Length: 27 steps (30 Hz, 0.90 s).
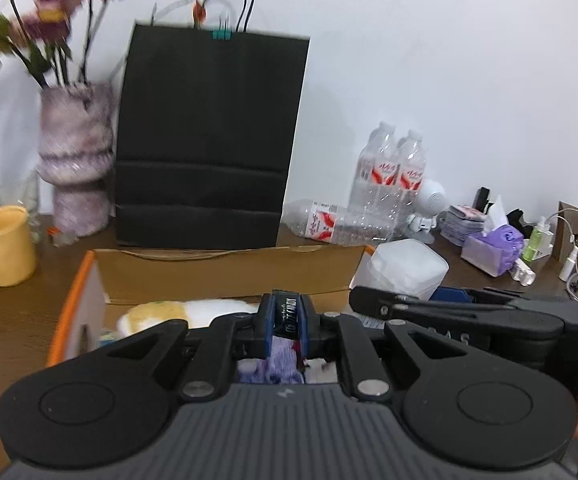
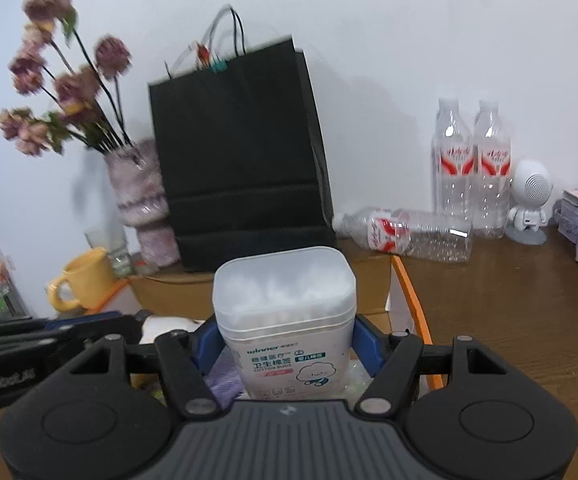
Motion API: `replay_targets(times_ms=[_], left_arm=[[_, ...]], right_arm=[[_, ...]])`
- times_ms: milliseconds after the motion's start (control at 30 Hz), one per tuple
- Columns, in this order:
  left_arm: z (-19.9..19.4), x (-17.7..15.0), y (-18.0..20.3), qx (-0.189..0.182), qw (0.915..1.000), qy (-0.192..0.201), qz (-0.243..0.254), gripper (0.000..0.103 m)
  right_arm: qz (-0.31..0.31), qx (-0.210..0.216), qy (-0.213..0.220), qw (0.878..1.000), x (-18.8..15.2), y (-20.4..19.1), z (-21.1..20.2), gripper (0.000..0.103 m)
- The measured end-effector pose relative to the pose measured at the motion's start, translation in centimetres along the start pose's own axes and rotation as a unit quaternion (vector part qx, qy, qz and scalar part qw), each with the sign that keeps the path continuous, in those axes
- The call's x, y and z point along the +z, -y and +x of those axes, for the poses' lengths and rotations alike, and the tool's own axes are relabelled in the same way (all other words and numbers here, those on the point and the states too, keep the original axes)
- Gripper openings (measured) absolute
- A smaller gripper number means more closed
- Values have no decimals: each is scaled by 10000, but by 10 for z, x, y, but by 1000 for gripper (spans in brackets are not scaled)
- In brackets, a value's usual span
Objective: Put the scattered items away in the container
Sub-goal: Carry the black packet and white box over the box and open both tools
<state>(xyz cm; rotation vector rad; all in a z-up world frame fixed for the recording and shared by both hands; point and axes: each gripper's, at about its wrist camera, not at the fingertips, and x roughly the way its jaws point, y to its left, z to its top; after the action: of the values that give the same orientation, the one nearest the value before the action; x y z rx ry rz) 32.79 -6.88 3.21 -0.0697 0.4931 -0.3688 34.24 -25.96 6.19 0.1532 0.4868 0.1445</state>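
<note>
In the left wrist view, my left gripper sits at lower centre, its blue-padded jaws clenched on a small black packet with pale lettering; the packet stands on edge between the pads, its long axis running away from the camera and its top end toward the cardboard box just beyond. The box, with an orange edge on its left side, fills the middle of the frame, and a yellow-and-white soft item lies inside it, just left of the jaws. My right gripper reaches in from the right edge, carrying a translucent tub. A black paper bag stands behind the box. In the right wrist view, my right gripper at lower centre grasps the cotton swab tub by its sides; the tub stands upright, lid upward, printed label facing the camera, held over the box. The left gripper shows at the left edge.
</note>
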Motion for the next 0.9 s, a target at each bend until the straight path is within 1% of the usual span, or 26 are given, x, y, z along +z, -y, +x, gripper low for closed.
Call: replay_targets(times_ms=[167,233,300,400,467,500,567,600,633,667,700,733,900], left_arm=[[39,1,-8,-101,9997,-100,-175,12],[47,0,-13,-148,9995,-171,-228,14],[50,-1,-19,-174,9991,-234,-319,15],[48,-1,-26,-98,9987,-254,-440,24],[44,2,-28,-18,9988,-192,-453,28],[41,3,-28,21,9989,-152,-444,33],[35,5,-29,88,9989,-65,-453,44],[32,6,-29,84,9989,-18,-467,55],[29,7,-29,80,9989,24,-471,59],[26,8,-28,93,9989,61,-461,59],[22,9,-27,117,9989,95,-443,63],[19,10,-26,135,9989,131,-431,70],[3,12,-23,168,9985,272,-440,79]], right_arm=[[-233,-8,-154,9996,4,6,29,66],[-338,-48,-190,9992,5,7,38,66],[-383,41,-280,9989,6,8,45,66],[-438,133,-416,9981,7,5,48,67],[-458,139,-410,9980,6,4,45,74],[-443,150,-411,9981,6,4,44,75],[-396,184,-449,9980,6,5,43,76],[-362,193,-464,9981,6,6,42,78],[-336,219,-470,9981,6,6,42,84],[-323,261,-467,9980,6,7,41,86],[-324,288,-456,9980,7,6,40,86],[-344,293,-451,9980,6,4,38,86],[-409,300,-423,9978,4,-1,29,88]])
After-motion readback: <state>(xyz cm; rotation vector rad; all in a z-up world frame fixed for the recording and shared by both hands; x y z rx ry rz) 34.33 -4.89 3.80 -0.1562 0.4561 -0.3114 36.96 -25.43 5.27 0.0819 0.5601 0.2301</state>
